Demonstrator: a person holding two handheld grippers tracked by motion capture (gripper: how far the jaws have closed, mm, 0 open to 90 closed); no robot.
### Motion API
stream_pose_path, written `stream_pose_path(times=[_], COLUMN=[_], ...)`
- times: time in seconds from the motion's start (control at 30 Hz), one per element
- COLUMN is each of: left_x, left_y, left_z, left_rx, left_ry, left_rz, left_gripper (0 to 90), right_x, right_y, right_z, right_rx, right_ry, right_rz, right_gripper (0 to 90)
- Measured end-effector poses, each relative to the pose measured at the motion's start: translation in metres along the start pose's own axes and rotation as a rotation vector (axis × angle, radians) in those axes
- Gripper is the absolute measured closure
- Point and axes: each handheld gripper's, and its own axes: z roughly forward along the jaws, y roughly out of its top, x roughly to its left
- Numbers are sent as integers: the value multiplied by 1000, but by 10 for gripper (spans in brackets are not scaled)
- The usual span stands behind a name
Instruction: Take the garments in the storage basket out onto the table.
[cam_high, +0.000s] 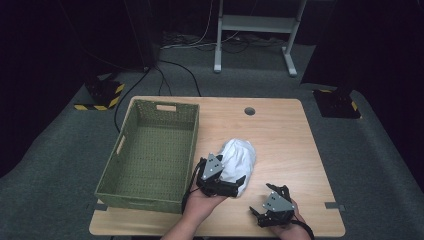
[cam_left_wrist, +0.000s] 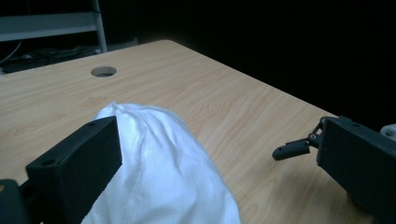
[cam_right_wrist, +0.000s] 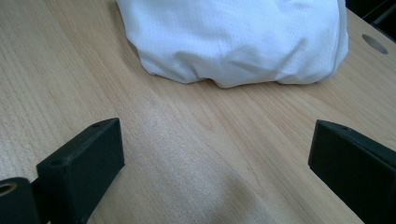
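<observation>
1. The left claw (cam_high: 231, 186) lies at the near end of the white cloth bundle (cam_high: 238, 159), its jaws spread wide apart and clasping nothing. In the left gripper view the left jaw rests against the flank of the white cloth bundle (cam_left_wrist: 163, 172) while the right jaw stands off over bare wood, so the bundle's near end sits between them without being pinched.
2. The person's left hand (cam_high: 202, 202) grips that claw from about 7 o'clock, the forearm running in from the bottom edge of the high view.
3. The right claw (cam_high: 265, 200) sits at about 5 o'clock from the bundle, near the front edge of the counter (cam_high: 280, 135), and is released: in the right gripper view its two jaws stand far apart with only wood grain between them.
4. In that same view the white cloth bundle (cam_right_wrist: 233, 39) lies ahead of the right claw at 12 o'clock, clear of both jaws, with a strip of bare counter (cam_right_wrist: 196, 154) between.
5. The bundle is a rounded, crumpled heap resting on the counter a little nearer than its middle, its long axis running roughly from 1 o'clock to 7 o'clock.
6. A green woven basket (cam_high: 115, 170) stands at 9 o'clock from the bundle, just beside the left claw, taking up the left part of the counter.
7. A round cable hole (cam_high: 250, 111) sits in the wood at 12 o'clock from the bundle, near the far edge.
</observation>
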Motion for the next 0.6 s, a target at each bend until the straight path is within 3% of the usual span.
stream_pose_path(times=[0.2,0.33,0.6], left_x=[3,-3,-12], left_y=[-7,-12,-32], left_z=[-7,-7,-4], left_rx=[11,27,112], left_ry=[-16,-24,-36], left_rz=[-14,13,36], left_gripper=[2,1,1], right_x=[1,1,2], right_y=[0,0,0], right_z=[0,1,1], right_rx=[6,8,8], right_ry=[-1,-1,-4], right_rz=[-4,-6,-10], right_gripper=[34,34,34])
